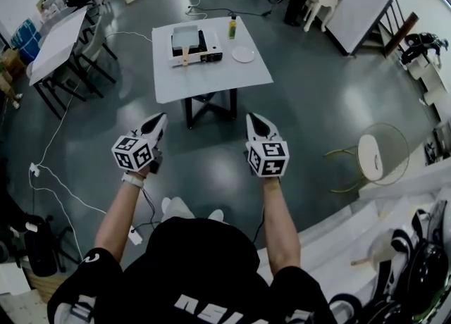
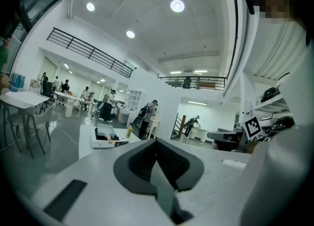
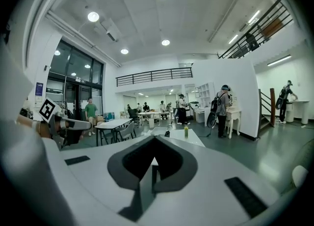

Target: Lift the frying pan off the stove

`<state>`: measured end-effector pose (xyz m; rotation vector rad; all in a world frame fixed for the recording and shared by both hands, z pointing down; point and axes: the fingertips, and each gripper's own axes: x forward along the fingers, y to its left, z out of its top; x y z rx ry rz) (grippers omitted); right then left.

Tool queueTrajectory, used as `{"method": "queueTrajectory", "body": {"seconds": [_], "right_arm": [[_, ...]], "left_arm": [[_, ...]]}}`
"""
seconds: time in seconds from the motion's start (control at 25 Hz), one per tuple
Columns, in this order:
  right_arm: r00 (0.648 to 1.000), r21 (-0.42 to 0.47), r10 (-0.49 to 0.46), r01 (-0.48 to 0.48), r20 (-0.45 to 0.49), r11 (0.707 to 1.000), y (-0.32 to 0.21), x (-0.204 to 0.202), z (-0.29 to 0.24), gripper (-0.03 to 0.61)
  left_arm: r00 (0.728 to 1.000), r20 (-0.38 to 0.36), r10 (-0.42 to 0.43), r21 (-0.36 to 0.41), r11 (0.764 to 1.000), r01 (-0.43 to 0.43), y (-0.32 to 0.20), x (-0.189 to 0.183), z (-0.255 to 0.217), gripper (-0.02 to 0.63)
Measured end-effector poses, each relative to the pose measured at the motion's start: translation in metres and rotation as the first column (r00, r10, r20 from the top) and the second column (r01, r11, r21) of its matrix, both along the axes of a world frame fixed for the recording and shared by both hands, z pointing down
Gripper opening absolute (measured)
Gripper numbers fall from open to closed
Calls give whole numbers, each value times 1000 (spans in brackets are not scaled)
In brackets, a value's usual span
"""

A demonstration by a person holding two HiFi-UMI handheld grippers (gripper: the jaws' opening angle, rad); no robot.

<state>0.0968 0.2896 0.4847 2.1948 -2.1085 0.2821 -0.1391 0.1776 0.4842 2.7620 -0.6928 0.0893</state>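
Observation:
The frying pan (image 1: 185, 36), grey and square with a wooden handle toward me, sits on a white portable stove (image 1: 199, 49) on a white table (image 1: 211, 79) some way ahead across the floor. In the left gripper view the pan (image 2: 104, 129) and stove (image 2: 104, 141) show small at left. My left gripper (image 1: 162, 117) and right gripper (image 1: 252, 117) are held side by side at waist height, well short of the table, both shut with nothing in them. Both pairs of jaws meet along a closed line in the left gripper (image 2: 156, 142) and right gripper (image 3: 155, 139) views.
A yellow-green bottle (image 1: 232, 28) and a white plate (image 1: 243, 54) stand on the table right of the stove. Long tables with chairs (image 1: 60, 44) line the left. A white cable (image 1: 53, 175) trails over the floor at left. A round wire-framed stool (image 1: 372, 157) stands at right. People stand at the back.

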Motion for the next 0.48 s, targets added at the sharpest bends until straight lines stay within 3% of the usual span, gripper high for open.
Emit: {"method": "queueTrajectory", "body": {"seconds": [0.48], "right_arm": [[1000,0,-18,18,18,1000,-20,11,8,-5]], "left_arm": [[998,53,25,32,999,-27,-14,24,11,-2]]}}
